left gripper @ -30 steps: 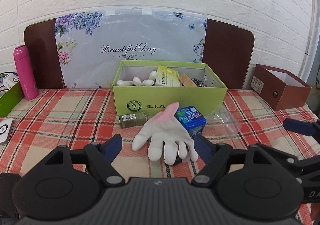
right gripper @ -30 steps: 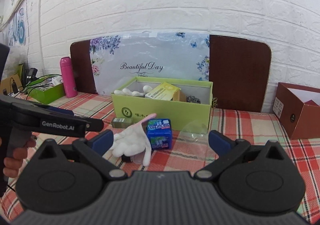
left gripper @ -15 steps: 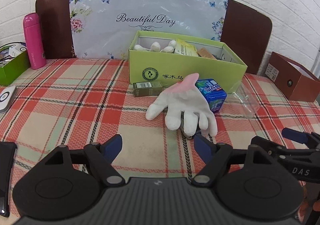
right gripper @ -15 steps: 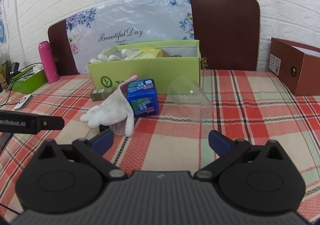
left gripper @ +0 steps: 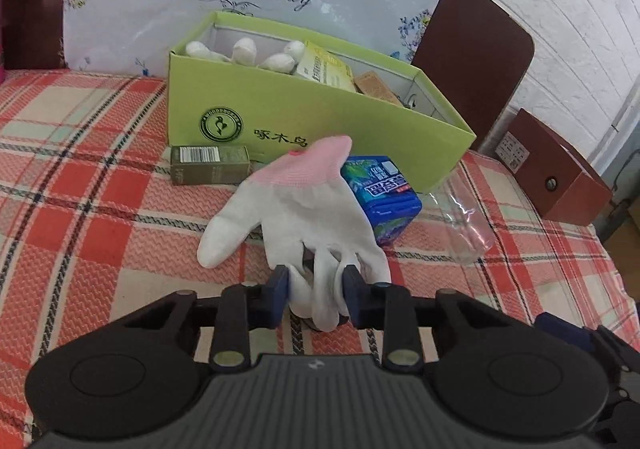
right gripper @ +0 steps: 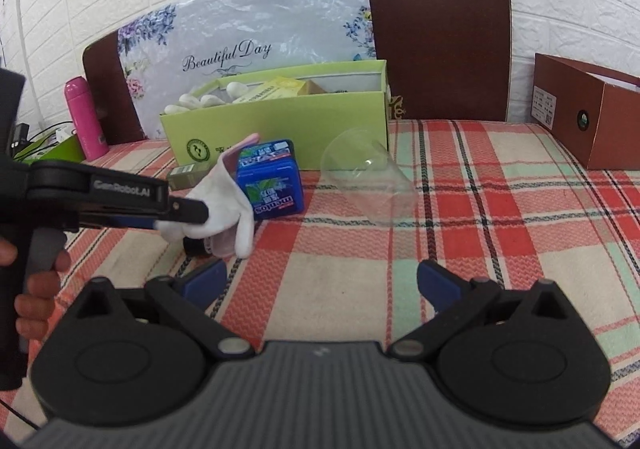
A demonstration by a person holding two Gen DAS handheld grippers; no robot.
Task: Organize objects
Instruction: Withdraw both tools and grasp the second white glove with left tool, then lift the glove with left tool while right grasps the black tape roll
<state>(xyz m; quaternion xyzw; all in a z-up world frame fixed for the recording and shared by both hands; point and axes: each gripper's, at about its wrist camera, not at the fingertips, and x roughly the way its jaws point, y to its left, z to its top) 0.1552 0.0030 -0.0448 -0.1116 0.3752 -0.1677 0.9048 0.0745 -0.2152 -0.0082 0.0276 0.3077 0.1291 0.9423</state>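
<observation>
A white glove with a pink cuff (left gripper: 304, 205) lies on the plaid tablecloth in front of a green box (left gripper: 320, 121). My left gripper (left gripper: 314, 295) is shut on the glove's fingers; it also shows in the right wrist view (right gripper: 180, 215) gripping the glove (right gripper: 224, 205). A small dark object lies under the glove. A blue Mentos box (left gripper: 384, 197) lies right of the glove, an olive carton (left gripper: 208, 165) left of it. A clear plastic cup (right gripper: 368, 177) lies on its side. My right gripper (right gripper: 322, 281) is open and empty, near the cup.
The green box holds another white glove (left gripper: 248, 53) and yellow packets (left gripper: 324, 67). A brown box (right gripper: 588, 117) stands at the right. A pink bottle (right gripper: 82, 121) stands at the far left. A floral board (right gripper: 248, 49) leans on the wall.
My left gripper moved forward to the glove and closed on its fingers. The right gripper stayed open and shifted slightly closer to the table.
</observation>
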